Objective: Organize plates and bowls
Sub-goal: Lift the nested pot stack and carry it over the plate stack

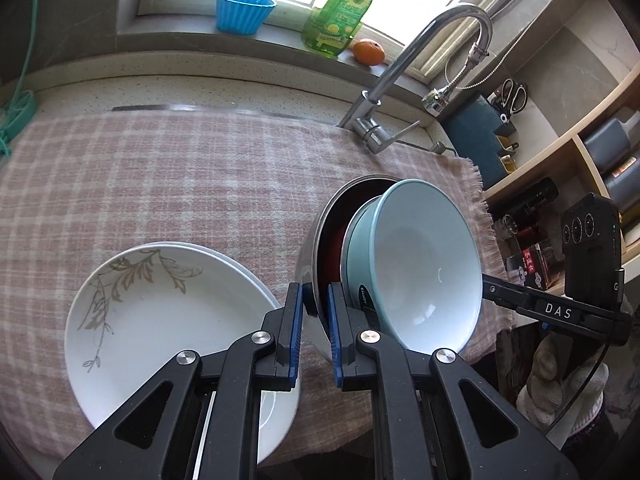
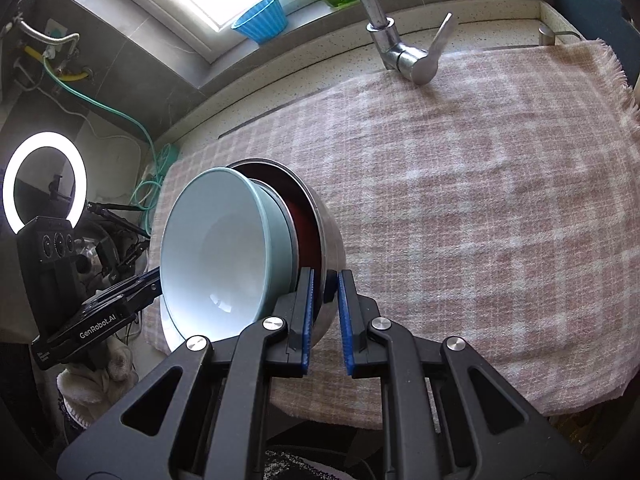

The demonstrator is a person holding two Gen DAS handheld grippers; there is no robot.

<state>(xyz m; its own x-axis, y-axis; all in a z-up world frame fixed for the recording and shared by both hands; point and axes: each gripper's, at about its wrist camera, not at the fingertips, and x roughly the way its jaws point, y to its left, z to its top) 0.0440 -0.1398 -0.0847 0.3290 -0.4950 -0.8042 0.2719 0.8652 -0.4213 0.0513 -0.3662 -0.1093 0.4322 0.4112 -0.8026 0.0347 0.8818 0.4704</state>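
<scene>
A nested stack of bowls hangs between both grippers above the checked cloth [image 1: 180, 176]. The outer one is a steel bowl [image 1: 316, 240] with a dark red inside, and light blue bowls [image 1: 424, 264] sit in it. My left gripper [image 1: 314, 320] is shut on the steel bowl's rim. My right gripper [image 2: 326, 312] is shut on the same rim [image 2: 332, 236] from the other side; the blue bowls [image 2: 216, 248] face left there. Two stacked white plates [image 1: 168, 320], the top one with a leaf pattern, lie on the cloth at the left in the left wrist view.
A tap [image 1: 404, 68] stands behind the cloth. On the window sill are a blue cup [image 1: 242, 12], a green bottle [image 1: 340, 12] and an orange [image 1: 368, 52]. Shelves [image 1: 580, 152] are at the right. A ring light [image 2: 44, 180] stands at the left in the right wrist view.
</scene>
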